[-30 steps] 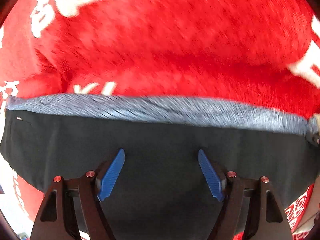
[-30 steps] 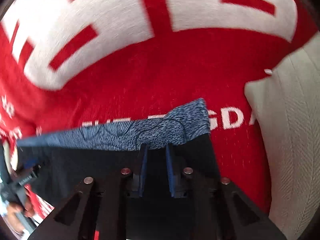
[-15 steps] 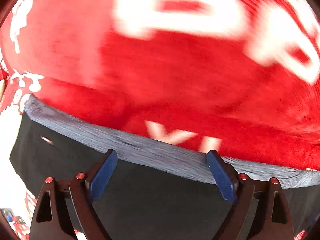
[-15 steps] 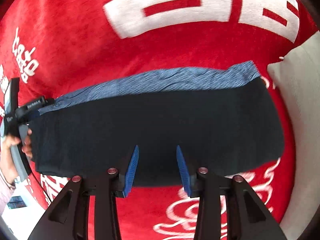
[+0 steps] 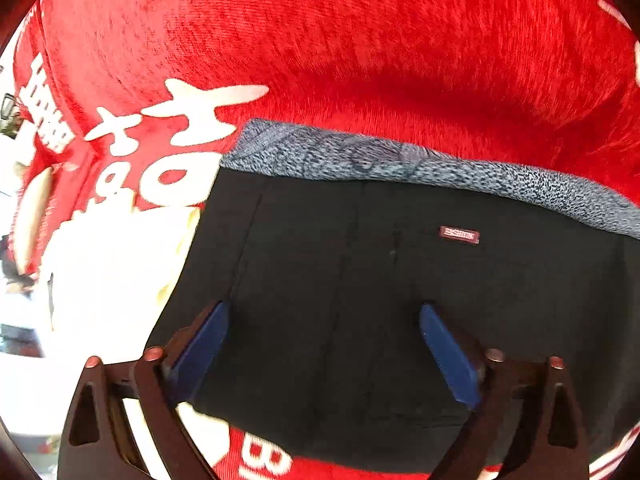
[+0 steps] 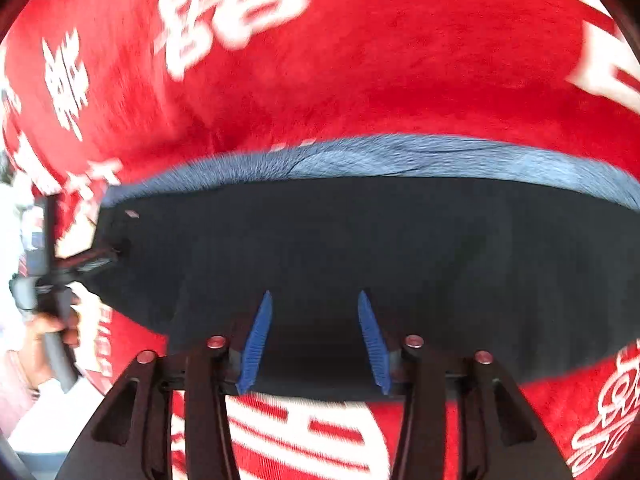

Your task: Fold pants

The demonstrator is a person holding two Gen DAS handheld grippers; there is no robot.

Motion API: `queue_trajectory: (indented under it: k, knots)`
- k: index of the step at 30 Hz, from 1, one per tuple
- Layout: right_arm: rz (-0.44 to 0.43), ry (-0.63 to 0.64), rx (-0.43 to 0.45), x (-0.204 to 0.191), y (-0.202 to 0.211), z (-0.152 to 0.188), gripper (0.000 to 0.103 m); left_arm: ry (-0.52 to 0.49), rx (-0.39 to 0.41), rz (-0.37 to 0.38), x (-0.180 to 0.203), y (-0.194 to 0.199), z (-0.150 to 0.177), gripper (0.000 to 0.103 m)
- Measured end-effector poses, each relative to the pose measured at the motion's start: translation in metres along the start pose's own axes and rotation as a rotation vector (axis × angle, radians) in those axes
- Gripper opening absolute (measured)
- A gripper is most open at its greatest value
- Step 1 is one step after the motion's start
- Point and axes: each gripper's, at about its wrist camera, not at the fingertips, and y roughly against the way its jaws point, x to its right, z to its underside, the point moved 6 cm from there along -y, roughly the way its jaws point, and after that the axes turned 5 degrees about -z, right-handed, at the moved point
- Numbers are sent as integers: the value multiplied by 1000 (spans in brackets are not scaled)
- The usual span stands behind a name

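Black pants (image 5: 360, 288) lying flat, folded into a wide dark band on a red blanket (image 5: 380, 60) printed with white characters. Heathered blue-grey waistband (image 5: 420, 164) running along the far edge of the pants, next to bare red pile. Small reddish label (image 5: 459, 235) sewn on the black cloth just under the waistband.

Left gripper (image 5: 324, 354) hovering over the left end of the pants, pointed steeply down, jaws spread about as wide as they go and opening. Nothing pinched: blue pads (image 5: 202, 346) apart from each other, black cloth visible in the gap below them, no fold rising between. Left corner of the waistband beside white lettering; bright, washed-out area past the pants' left edge, too blown out to read.

Right gripper (image 6: 316, 342) above the near edge of the pants, roughly mid-length, jaws about half spread and opening. Empty too: ribbed blue pads (image 6: 256, 344) clear of the cloth, dark fabric and a strip of red-and-white print seen between and under them.

In the right wrist view, the other gripper (image 6: 86, 260) at the far left end of the pants, a hand (image 6: 50, 330) wrapped round its grey handle. Much of that view smeared by motion, especially the waistband and the lettering.
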Motion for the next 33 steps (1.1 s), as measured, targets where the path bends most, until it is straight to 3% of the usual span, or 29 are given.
queue_trajectory:
  k: [1, 3, 7, 9, 13, 16, 18, 19, 22, 26, 29, 33]
  knots:
    - [26, 0, -45, 0, -14, 7, 50, -14, 6, 17, 0, -6, -3, 102]
    - [64, 66, 3, -8, -10, 8, 49, -58, 29, 58, 1, -13, -7, 103]
    - [119, 151, -33, -18, 1, 38, 50, -53, 3, 107, -11, -27, -15, 103]
    - [88, 103, -45, -16, 13, 44, 50, -48, -16, 101, -6, -14, -22, 103]
    - [-2, 0, 19, -28, 27, 35, 50, -54, 67, 140, 3, 5, -51, 103]
    - [-24, 10, 44, -55, 9, 10, 50, -32, 77, 108, 9, -8, -74, 103]
    - [-26, -4, 36, -59, -11, -8, 50, -51, 49, 24, 12, -32, -79, 103]
    - [-15, -12, 31, -57, -14, -9, 50, -56, 28, -7, 11, -46, -80, 103]
    - [-3, -76, -26, -47, -28, 2, 50, 1, 31, -5, 0, -50, -89, 103]
    - [-75, -124, -7, -40, -10, 19, 50, 9, 18, 2, -21, -32, -88, 103]
    - [-237, -220, -9, -38, 6, 40, 50, -27, 25, 79, -25, -4, -58, 103]
    - [-412, -331, -43, -53, -3, 66, 50, -94, -25, 75, -22, -12, -11, 103]
